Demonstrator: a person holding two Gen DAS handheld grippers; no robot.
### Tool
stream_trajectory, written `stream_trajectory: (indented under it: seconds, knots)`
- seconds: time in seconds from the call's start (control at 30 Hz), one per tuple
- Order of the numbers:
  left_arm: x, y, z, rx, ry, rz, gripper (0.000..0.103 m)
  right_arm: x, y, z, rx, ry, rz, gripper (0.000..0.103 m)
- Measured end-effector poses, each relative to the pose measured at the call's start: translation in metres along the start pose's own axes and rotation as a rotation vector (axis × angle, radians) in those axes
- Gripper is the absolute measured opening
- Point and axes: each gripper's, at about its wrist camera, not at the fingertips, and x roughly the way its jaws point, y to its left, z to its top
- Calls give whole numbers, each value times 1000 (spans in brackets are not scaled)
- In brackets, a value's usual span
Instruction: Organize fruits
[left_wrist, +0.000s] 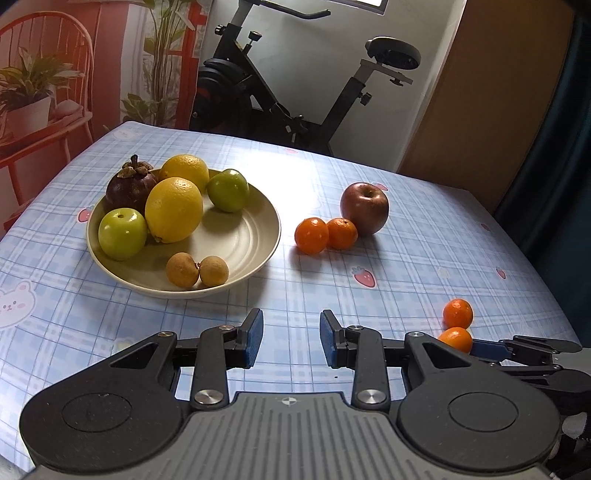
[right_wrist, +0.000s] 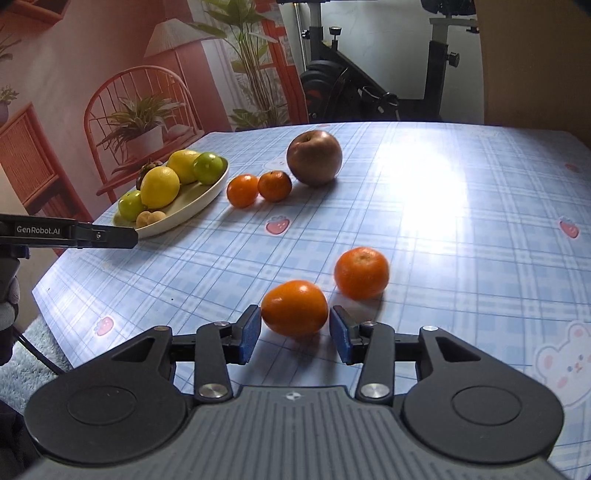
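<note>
Fruit is partly sorted: the beige plate (left_wrist: 258, 236) at the far left already holds two lemons, two green fruits, a dark mangosteen and two small brown longans (left_wrist: 197, 270). Still loose on the checked tablecloth (right_wrist: 461, 229) are an apple (right_wrist: 314, 157) with two mandarins (right_wrist: 258, 188) just beside it, right of the plate, and two more mandarins nearer. The right gripper (right_wrist: 294, 332) stands released, blue pads either side of the nearest mandarin (right_wrist: 294, 307), apparently not pressing it. The left gripper (left_wrist: 291, 339) hangs parted and empty near the plate. By my reckoning, five pieces remain.
</note>
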Motion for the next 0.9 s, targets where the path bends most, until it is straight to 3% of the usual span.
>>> stream_trajectory:
  seconds: [0.57,0.9]
  knots:
    - [6,4,-3,-24,13,7,35,20,14,7,-113,-10,-9,46]
    - [17,-4,14,2,38,-58,35,26,17,7,-148,-24,-25,47]
